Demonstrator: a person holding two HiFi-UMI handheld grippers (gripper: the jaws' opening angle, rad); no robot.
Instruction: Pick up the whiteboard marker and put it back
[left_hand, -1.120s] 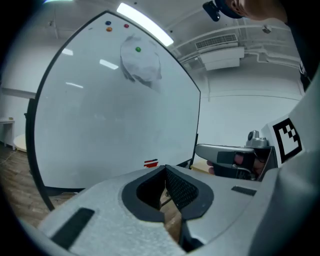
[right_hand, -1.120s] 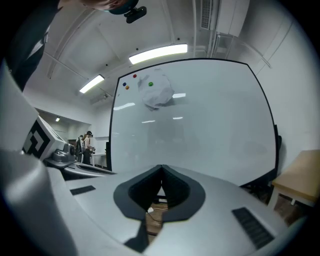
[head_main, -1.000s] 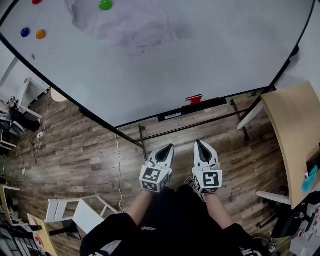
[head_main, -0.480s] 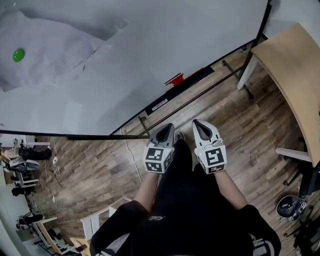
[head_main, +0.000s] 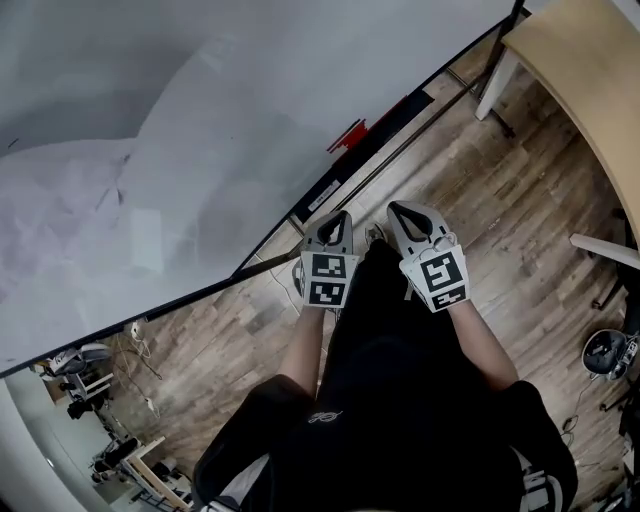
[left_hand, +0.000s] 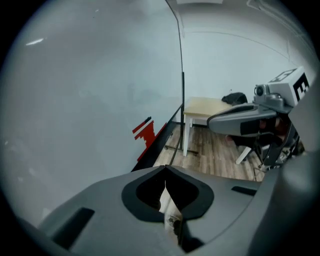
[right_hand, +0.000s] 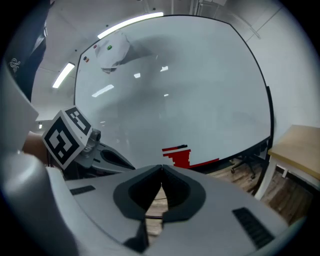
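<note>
A red whiteboard marker (head_main: 346, 134) with a dark tip lies on the ledge along the whiteboard's (head_main: 200, 110) lower edge, over a red block. It also shows in the left gripper view as the marker (left_hand: 143, 129) and in the right gripper view as the marker (right_hand: 176, 148). My left gripper (head_main: 331, 222) and right gripper (head_main: 399, 211) hang side by side over the person's dark legs, well short of the ledge. Both are shut and hold nothing. The left gripper's (left_hand: 165, 168) tips meet, and so do the right gripper's (right_hand: 161, 168).
A light wooden table (head_main: 585, 70) stands at the upper right on white legs. The board's dark stand bar (head_main: 420, 140) runs over the wood floor (head_main: 520, 230). Crumpled paper (head_main: 60, 220) hangs on the board, pinned by a green magnet (right_hand: 109, 48). Office clutter (head_main: 610, 355) sits at the right edge.
The head view has swung, so the board now fills the upper left and the table has shifted to the corner. Both grippers stay shut, side by side, over the legs.
</note>
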